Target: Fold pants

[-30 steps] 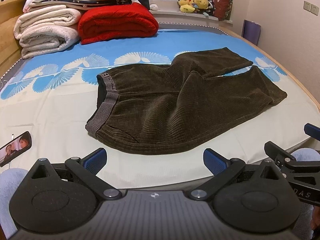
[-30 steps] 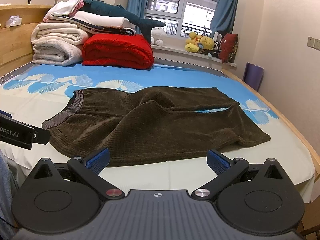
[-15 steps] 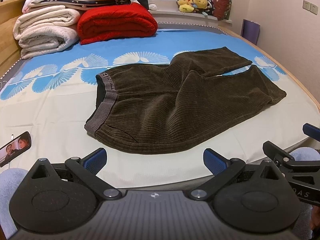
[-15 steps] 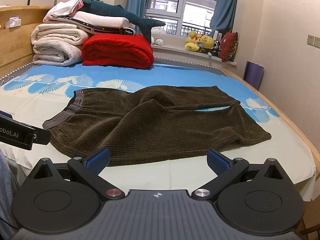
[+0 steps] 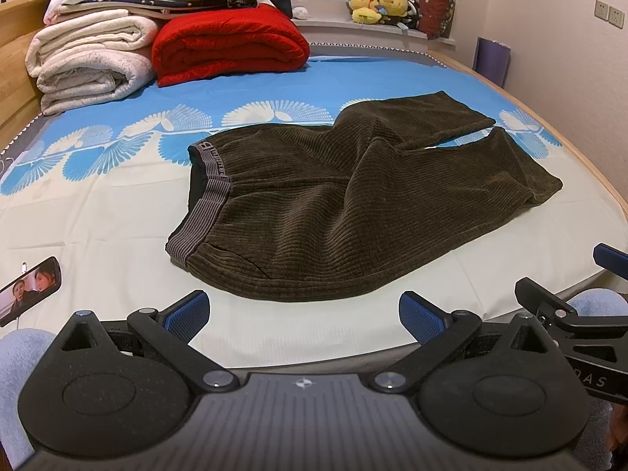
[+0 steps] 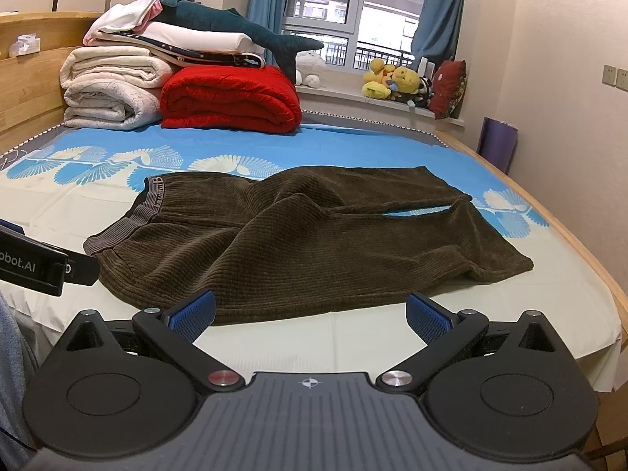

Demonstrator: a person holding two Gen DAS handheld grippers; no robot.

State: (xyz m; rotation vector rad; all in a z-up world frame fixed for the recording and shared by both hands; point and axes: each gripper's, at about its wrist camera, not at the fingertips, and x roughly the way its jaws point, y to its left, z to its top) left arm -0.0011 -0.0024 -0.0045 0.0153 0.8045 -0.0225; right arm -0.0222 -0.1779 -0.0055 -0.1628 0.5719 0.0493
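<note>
Dark brown corduroy pants (image 5: pixel 345 200) (image 6: pixel 298 239) lie spread on the bed, grey waistband (image 5: pixel 208 192) at the left, the two legs reaching right with a narrow gap between them. My left gripper (image 5: pixel 304 314) hovers open at the bed's near edge, just short of the pants' hip. My right gripper (image 6: pixel 310 314) also stands open, its blue pads (image 6: pixel 194 312) just in front of the near leg's lower edge. Neither holds anything. The right gripper's side (image 5: pixel 581 314) shows in the left wrist view.
Folded white blankets (image 5: pixel 90 66) and a red blanket (image 5: pixel 227 43) are stacked at the head of the bed (image 5: pixel 98 235), with a plush shark on top. A phone (image 5: pixel 29 290) lies on the sheet at the near left. Wooden bed edge (image 6: pixel 569 235) runs along the right.
Both grippers have drifted slightly, so the pants sit a little lower and closer in each view. Both remain open and the pants have not moved.
</note>
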